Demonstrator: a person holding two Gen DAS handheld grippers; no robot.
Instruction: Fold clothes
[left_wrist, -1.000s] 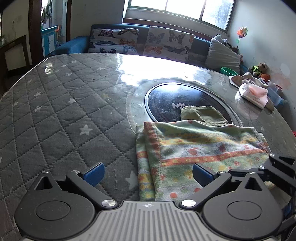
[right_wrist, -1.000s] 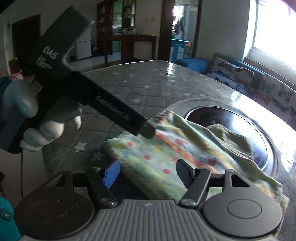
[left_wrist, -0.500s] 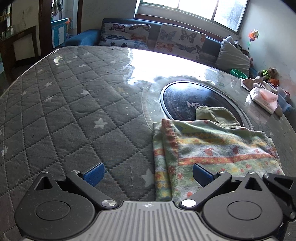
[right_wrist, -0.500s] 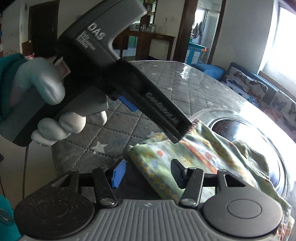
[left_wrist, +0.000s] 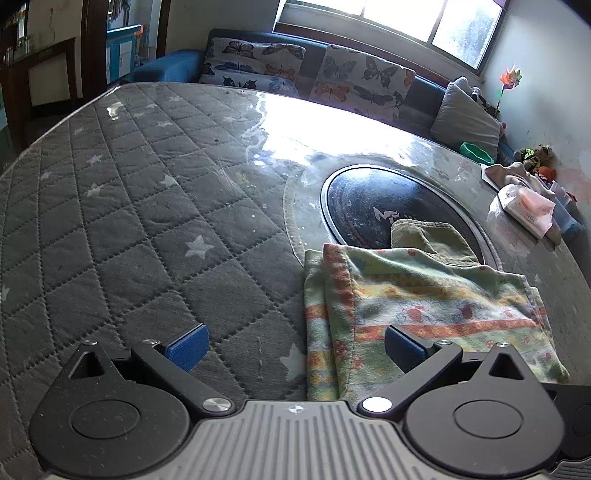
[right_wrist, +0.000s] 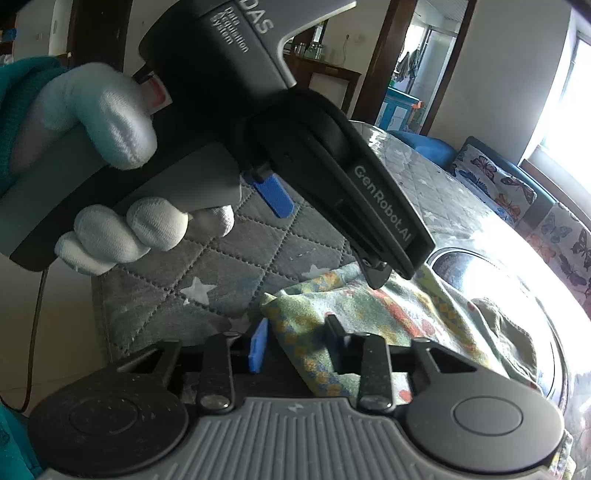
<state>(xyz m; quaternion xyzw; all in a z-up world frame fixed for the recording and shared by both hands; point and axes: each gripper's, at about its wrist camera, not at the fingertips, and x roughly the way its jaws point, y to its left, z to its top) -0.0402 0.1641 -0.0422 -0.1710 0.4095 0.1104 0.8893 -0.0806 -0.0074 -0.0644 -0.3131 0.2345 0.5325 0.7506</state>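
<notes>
Quilted grey table (left_wrist: 129, 229) carries the patterned cloth (left_wrist: 424, 306) near its front edge; left gripper (left_wrist: 291, 343) hangs wide open at the cloth's left edge, right gripper (right_wrist: 295, 343) jaws have just been narrowing around the near corner, likely starting a fold.

cloth's (right_wrist: 369, 310) near corner behind jaws
</notes>
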